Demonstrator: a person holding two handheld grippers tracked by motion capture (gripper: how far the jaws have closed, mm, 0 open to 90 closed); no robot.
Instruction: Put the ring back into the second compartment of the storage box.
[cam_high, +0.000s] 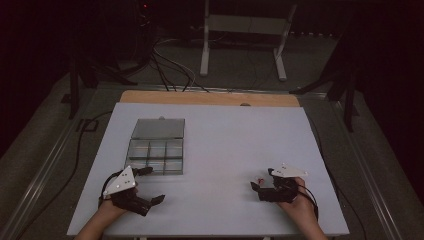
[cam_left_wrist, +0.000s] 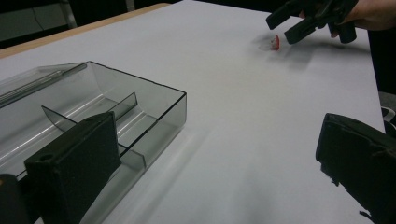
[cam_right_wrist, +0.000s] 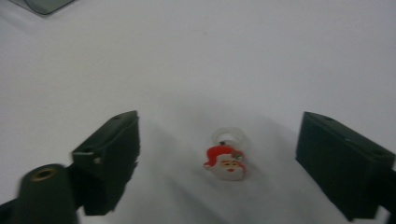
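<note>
Looking down from the high view, you've got a white table (cam_high: 215, 150) with a wooden strip along its far edge, and a clear box (cam_high: 157, 146) with dividers sitting left of centre, its lid tipped back behind it. Your left gripper (cam_high: 150, 185) hovers just in front of the box's near edge, jaws spread wide with nothing between them. Your right gripper (cam_high: 262, 179) is low on the right side, well apart from the box, jaws open around a tiny red speck, the ring (cam_high: 260, 179). Beyond the table there's dark floor, trailing cables and a white stand (cam_high: 243, 30); nothing lies on the sheet between your two hands.

Over to the left gripper view: your own two black jaws stand far apart, empty. The box (cam_left_wrist: 154, 112) is just beside the left jaw, its smoky walls and one upright divider plain to see, and that jaw covers part of its near side. Far off at top right is your right gripper (cam_left_wrist: 287, 23), open, with the ring (cam_left_wrist: 275, 42) on the table just beside its tips. Open white table runs between.

Now the right gripper view: jaws wide, one each side, and the ring (cam_right_wrist: 227, 161) lies on the table between them, touching neither. It's a Santa face, red hat, on a clear band, slightly blurred. A corner of the box (cam_right_wrist: 46, 4) peeks in at top left, well away.
</note>
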